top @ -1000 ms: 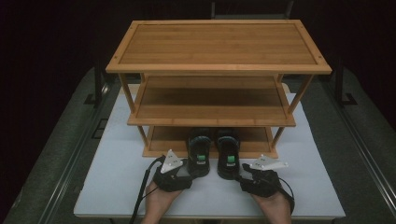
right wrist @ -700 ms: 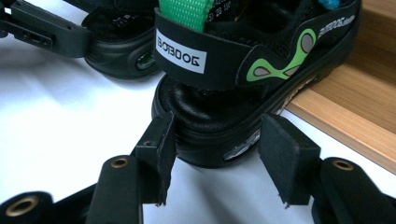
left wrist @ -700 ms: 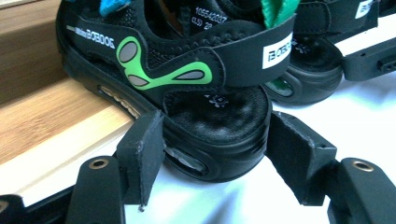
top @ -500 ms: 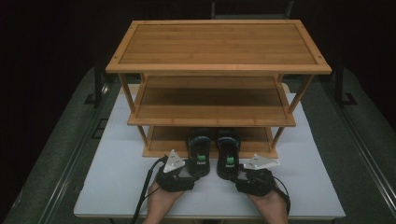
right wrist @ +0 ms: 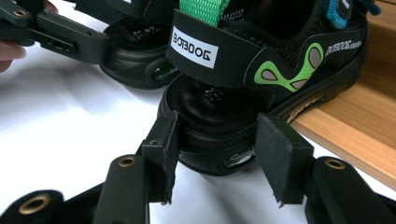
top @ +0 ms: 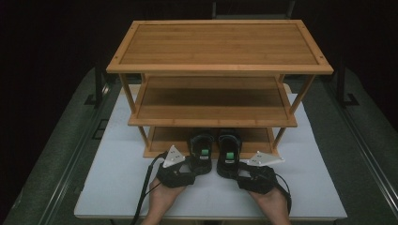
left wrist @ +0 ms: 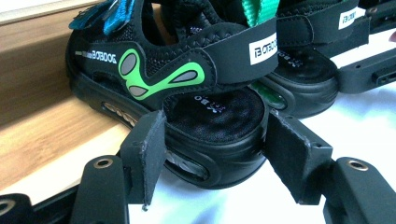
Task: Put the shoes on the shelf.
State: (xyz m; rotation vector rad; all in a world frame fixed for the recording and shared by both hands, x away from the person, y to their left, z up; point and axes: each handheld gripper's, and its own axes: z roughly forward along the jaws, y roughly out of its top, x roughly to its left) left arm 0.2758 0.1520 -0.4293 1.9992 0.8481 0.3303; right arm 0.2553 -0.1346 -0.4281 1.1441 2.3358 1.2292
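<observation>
Black sandals' heels sit between both grippers' half-open fingers, seemingly clamped.

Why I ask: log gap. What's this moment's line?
left gripper: closed further, on left sandal | right gripper: closed further, on right sandal

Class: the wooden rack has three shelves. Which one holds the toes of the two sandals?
The bottom shelf: both sandals rest toes on it; the upper shelves are bare.

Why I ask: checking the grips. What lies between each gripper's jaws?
A sandal heel in each. The left gripper straddles the left sandal in the left gripper view; the right gripper straddles the right sandal in the right gripper view.
</observation>
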